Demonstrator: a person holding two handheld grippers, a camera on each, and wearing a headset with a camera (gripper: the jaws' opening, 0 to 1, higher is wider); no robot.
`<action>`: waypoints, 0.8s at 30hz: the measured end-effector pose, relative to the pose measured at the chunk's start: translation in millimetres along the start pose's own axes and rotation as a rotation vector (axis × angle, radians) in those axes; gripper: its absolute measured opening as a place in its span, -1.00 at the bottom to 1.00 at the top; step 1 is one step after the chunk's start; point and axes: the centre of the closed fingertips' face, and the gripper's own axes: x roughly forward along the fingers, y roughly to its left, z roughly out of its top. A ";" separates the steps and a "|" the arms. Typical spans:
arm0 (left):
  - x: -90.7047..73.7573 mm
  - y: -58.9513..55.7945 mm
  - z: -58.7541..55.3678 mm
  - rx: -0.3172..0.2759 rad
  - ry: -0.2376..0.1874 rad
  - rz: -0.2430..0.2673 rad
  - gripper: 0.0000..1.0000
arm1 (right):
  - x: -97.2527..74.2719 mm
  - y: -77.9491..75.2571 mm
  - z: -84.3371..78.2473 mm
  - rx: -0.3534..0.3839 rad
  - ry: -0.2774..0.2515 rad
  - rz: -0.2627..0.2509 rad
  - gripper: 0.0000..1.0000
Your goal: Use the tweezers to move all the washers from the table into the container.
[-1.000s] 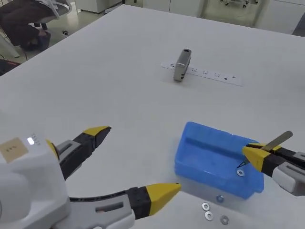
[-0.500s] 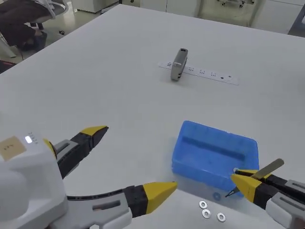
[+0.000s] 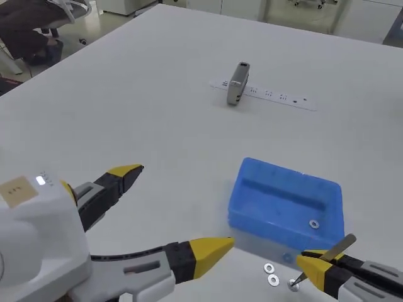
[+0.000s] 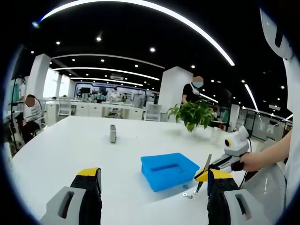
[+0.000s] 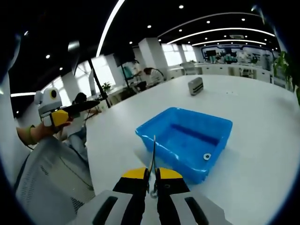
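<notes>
Lower left of the head view: left gripper (image 3: 171, 209), spread wide open and holding nothing. Ahead of it, a broad bare stretch of white table (image 3: 126, 107) running to the far edge along the upper left of the frame, with plenty of free room. Upper centre: power strip (image 3: 277, 98) lying flat, with a grey block (image 3: 237, 83) standing on its left end, well apart from everything else. Right of centre: blue container (image 3: 286, 198), open-topped, with one washer (image 3: 313, 224) lying inside near the front right corner. Just below its front wall, close to the bottom edge: three loose washers (image 3: 273, 280), flat on the table and bunched together. Lower right corner: right gripper (image 3: 313, 269), clamped on the tweezers (image 3: 332, 251). Long axis slanting from upper right down to lower left, tips aimed at the rightmost loose washer; cannot tell whether touching. Same clamp in the right gripper view, tweezers rising straight between the closed jaws toward the container.
</notes>
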 end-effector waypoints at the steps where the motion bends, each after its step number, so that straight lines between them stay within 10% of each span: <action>1: 0.0 0.0 -0.4 0.000 0.002 0.000 0.91 | 0.4 -0.1 -0.5 0.000 0.000 -0.001 -0.92; 8: 0.1 -0.5 -1.0 0.001 0.005 0.000 0.91 | 1.4 4.3 -4.7 -0.070 0.018 -0.001 -0.91; 17: -0.2 0.6 0.1 -0.003 0.000 0.008 0.90 | 2.8 19.6 -10.2 -0.361 0.068 0.025 -0.94; 24: 0.1 0.0 0.3 0.000 0.002 0.005 0.90 | 5.9 17.8 -8.7 -0.353 0.081 0.030 -0.94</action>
